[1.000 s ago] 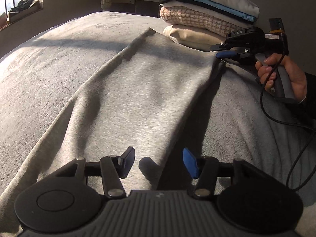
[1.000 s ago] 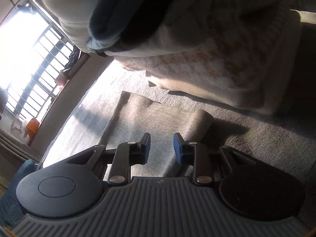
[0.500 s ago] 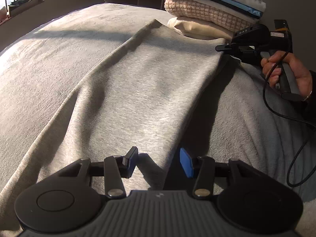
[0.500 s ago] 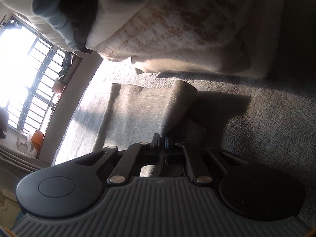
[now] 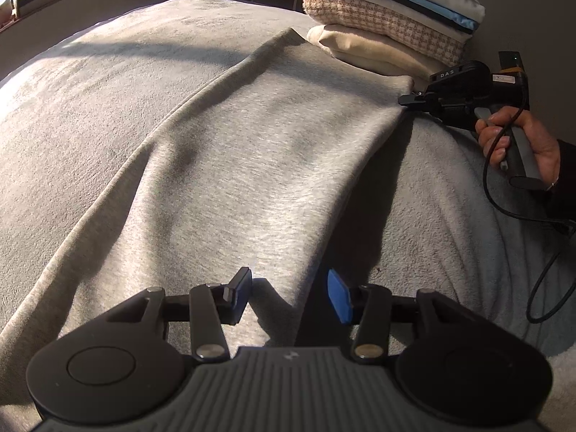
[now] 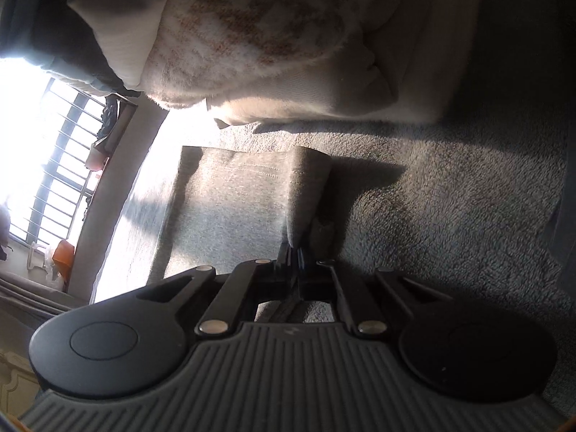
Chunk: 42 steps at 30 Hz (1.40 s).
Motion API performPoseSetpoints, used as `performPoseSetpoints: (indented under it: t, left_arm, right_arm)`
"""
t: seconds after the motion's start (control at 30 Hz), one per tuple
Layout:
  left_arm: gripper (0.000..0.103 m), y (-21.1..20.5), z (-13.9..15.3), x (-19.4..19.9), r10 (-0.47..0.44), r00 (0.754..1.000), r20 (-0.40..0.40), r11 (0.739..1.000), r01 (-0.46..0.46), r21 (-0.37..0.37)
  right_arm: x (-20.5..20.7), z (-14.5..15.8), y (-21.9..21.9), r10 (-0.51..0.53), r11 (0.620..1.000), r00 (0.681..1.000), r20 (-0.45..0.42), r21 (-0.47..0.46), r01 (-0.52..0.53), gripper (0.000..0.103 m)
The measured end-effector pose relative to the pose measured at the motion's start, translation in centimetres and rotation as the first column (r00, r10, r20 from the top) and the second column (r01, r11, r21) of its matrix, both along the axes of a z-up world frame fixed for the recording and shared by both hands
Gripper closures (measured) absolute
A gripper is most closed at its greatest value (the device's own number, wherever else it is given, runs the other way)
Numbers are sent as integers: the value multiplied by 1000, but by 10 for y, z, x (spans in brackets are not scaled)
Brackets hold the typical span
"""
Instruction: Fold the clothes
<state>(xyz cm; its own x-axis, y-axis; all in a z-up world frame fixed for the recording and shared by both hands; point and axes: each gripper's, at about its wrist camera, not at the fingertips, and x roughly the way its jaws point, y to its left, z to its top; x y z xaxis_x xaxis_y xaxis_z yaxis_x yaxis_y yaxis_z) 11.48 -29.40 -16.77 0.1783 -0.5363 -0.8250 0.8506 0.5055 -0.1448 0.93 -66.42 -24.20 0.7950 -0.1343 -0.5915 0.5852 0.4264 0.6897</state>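
Cloth [image 5: 230, 165], a long grey garment, lies flat on the blanket [image 5: 90, 82] and runs from the lower left of my left view up to the upper right. A second ago its right edge lay further from my left gripper [image 5: 288, 297]; now that edge runs down between the two fingers. The jaws stand apart, a little narrower than before, and I see neither pad pressing on the cloth. The black pad [image 5: 241, 293] sits over the garment, the blue pad [image 5: 338, 298] over the shadowed blanket just right of the edge.

At upper right of that view, the stack [image 5: 388, 18] of folded clothes sits lower in the frame than a second ago, touching the far end of the garment. Just right of it, my right gripper [image 5: 408, 99], held by a hand [image 5: 518, 140], has closed: earlier its blue finger showed apart, now the tips meet on the cloth's far corner. A cable [image 5: 504, 201] trails down from it.

In the right view, the window [image 6: 46, 165] glares at the left. The cloth [image 6: 230, 194] fills the middle, its stitched hem toward the stack [image 6: 270, 43] above. My right gripper [image 6: 293, 255] was open a second ago; now it is clamped on the raised fold of the cloth's right edge.
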Motion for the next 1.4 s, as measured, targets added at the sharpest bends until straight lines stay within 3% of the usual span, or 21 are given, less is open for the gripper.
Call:
performPoseSetpoints:
  t: [0.1, 0.13, 0.2, 0.27, 0.33, 0.4, 0.5, 0.57, 0.67, 0.7, 0.87, 1.0, 1.13, 1.27, 1.33, 1.4]
  left_arm:
    - [53, 15, 8, -3, -11, 998, -61, 1000, 10, -10]
    - [53, 20, 12, -4, -18, 996, -82, 1000, 17, -6]
    - [50, 36, 19, -8, -35, 993, -114, 999, 37, 11]
    - [47, 56, 27, -14, -63, 988, -141, 997, 68, 33]
    - [45, 73, 34, -19, -66, 987, -145, 995, 75, 58]
    - [45, 86, 38, -19, -46, 988, -144, 995, 58, 80]
    - [45, 105, 45, -13, 29, 993, -117, 997, -20, 74]
    - [47, 115, 46, -6, 96, 992, -86, 994, -92, 56]
    - [54, 119, 40, 4, 156, 987, -40, 987, -155, 48]
    - [56, 118, 36, 8, 163, 986, -30, 986, -162, 44]
    - [59, 101, 10, 16, 119, 993, 16, 991, -120, 66]
    - [59, 96, -16, 23, 128, 991, 50, 986, -132, 99]
    - [55, 111, -15, 36, 173, 985, 12, 984, -173, 48]
    - [56, 127, -5, 54, 221, 972, -80, 975, -223, -20]
    - [56, 133, 1, 61, 237, 965, -113, 968, -244, -62]
    - [55, 130, 1, 67, 250, 961, -114, 963, -259, -70]
  right_arm:
    - [-3, 20, 10, -31, 996, 999, -27, -88, 28, 96]
    - [-6, 28, 17, -24, 988, 998, -53, -155, 16, 90]
    - [-7, 45, 36, 30, 954, 995, -97, -295, -58, 89]
    - [5, 61, 63, 175, 894, 978, -112, -397, -206, 88]
    - [23, 74, 97, 376, 789, 917, -130, -475, -390, 86]
    - [45, 84, 137, 572, 641, 805, -157, -528, -557, 86]
    - [71, 92, 195, 787, 379, 574, -226, -558, -739, 87]
    - [85, 90, 236, 846, 224, 435, -307, -537, -814, 87]
    - [77, 91, 281, 877, 63, 281, -389, -488, -871, 87]
    - [74, 91, 287, 879, 47, 265, -396, -481, -875, 87]
    - [83, 83, 304, 892, 45, 246, -380, -467, -883, 88]
    - [71, 55, 308, 875, 28, 231, -426, -433, -901, 88]
    - [52, 50, 297, 863, 35, 229, -451, -397, -917, 88]
    - [50, 70, 297, 843, -26, 185, -506, -381, -924, 88]
    - [60, 85, 300, 849, -36, 198, -490, -427, -903, 88]
    - [78, 91, 305, 856, -17, 227, -464, -464, -886, 88]
